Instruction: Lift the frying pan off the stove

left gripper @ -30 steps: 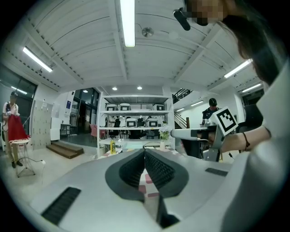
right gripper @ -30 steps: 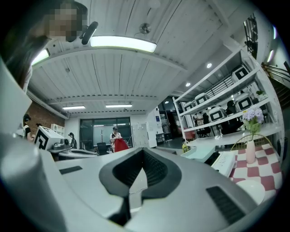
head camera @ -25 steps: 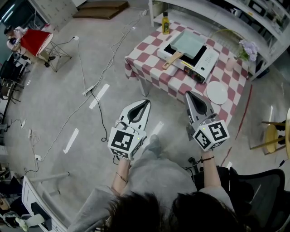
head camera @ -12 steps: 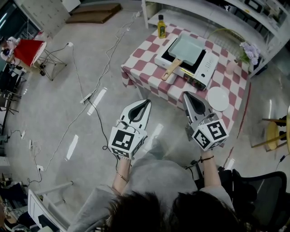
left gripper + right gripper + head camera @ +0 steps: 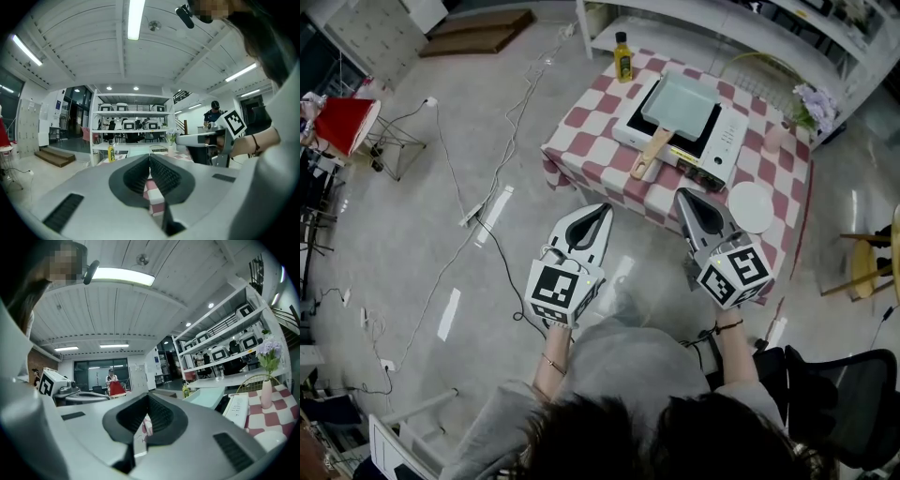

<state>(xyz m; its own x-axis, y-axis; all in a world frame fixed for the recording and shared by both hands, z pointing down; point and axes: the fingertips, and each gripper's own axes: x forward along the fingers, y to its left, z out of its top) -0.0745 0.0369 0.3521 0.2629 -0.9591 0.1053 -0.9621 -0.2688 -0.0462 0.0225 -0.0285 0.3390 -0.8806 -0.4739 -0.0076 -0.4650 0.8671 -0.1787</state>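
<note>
A pale green square frying pan (image 5: 681, 97) with a wooden handle (image 5: 650, 156) sits on a white tabletop stove (image 5: 727, 141), on a table with a red-and-white check cloth (image 5: 581, 150). Both grippers are held in the air short of the table's near edge. My left gripper (image 5: 604, 208) is shut and empty, level with the table's left part. My right gripper (image 5: 682, 195) is shut and empty, just before the table edge below the stove. In the right gripper view, the pan (image 5: 206, 397) and stove (image 5: 237, 408) lie beyond the shut jaws (image 5: 147, 403). The left gripper view looks over its shut jaws (image 5: 149, 158) towards the table.
A yellow oil bottle (image 5: 623, 56) stands at the table's far left corner. A white plate (image 5: 751, 206) lies near the right gripper, and a vase of flowers (image 5: 811, 101) stands far right. Cables (image 5: 487, 206) run over the floor on the left. Chairs (image 5: 862, 272) stand at right.
The person has walked towards the table. It has come nearer in the head view, and both grippers now reach close to its front edge. Both stay shut.
</note>
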